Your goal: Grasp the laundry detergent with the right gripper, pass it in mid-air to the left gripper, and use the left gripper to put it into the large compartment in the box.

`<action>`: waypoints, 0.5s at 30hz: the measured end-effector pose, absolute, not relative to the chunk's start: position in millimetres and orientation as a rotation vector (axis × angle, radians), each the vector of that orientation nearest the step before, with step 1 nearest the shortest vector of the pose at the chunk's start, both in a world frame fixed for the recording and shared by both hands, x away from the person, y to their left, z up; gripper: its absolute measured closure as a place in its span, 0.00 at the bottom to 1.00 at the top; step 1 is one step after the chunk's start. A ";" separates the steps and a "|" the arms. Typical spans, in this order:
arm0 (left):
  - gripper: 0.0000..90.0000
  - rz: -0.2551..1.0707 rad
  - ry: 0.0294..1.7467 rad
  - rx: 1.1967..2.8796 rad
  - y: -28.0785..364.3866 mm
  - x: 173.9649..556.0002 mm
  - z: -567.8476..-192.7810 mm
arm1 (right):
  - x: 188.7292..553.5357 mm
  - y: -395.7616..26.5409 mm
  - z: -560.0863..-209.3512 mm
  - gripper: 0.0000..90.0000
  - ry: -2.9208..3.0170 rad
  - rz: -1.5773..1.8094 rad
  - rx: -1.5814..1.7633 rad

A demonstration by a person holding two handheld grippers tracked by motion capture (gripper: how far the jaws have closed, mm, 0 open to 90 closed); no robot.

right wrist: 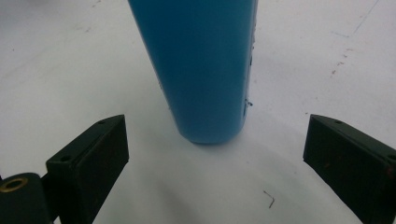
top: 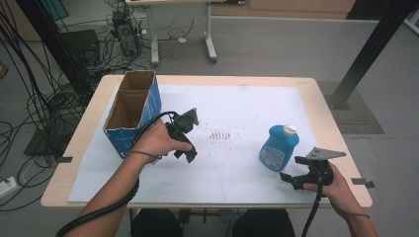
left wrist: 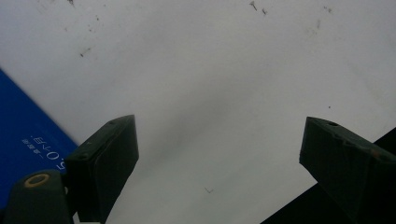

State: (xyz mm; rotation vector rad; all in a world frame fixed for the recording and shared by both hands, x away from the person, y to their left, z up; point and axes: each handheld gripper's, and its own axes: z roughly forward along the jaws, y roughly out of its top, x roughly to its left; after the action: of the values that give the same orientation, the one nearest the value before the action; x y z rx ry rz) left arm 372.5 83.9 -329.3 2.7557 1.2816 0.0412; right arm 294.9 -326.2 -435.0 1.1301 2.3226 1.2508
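A blue bottle (top: 279, 147) with a white cap stands upright on the right part of the white mat (top: 237, 113). My right gripper (top: 289, 178) lies low just in front of it, open. In the right gripper view the bottle (right wrist: 205, 70) rises centred just ahead of the right gripper (right wrist: 215, 158), and neither jaw touches it. My left gripper (top: 187, 154) is held beside an open blue cardboard box (top: 132, 111) and points down at the mat. In the left gripper view the left gripper (left wrist: 219, 163) is open over bare mat, with the box (left wrist: 28, 135) at the left edge.
Faint brown smudges (top: 220, 134) mark the mat's middle. The wooden table (top: 331, 123) ends close behind my right hand. Cables (top: 34, 113) cover the floor at the left, another desk's legs (top: 210, 44) stand behind, and a black post (top: 365, 54) rises at the right.
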 end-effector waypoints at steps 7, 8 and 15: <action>0.13 0.040 1.283 2.756 84.3 372.3 -328.0 | 296.8 -324.2 -436.8 0.06 2.285 1.316 1.104; 0.13 0.043 1.283 2.754 84.4 372.4 -327.7 | 297.0 -323.8 -437.1 0.06 2.284 1.318 1.103; 0.13 0.041 1.283 2.754 84.5 372.0 -327.8 | 299.0 -319.8 -439.7 0.06 2.265 1.335 1.071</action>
State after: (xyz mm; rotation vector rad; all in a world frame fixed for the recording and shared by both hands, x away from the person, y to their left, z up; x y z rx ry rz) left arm 372.0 84.5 -327.8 2.7539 1.2835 0.0413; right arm 299.0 -319.8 -439.7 1.0710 2.2655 1.3353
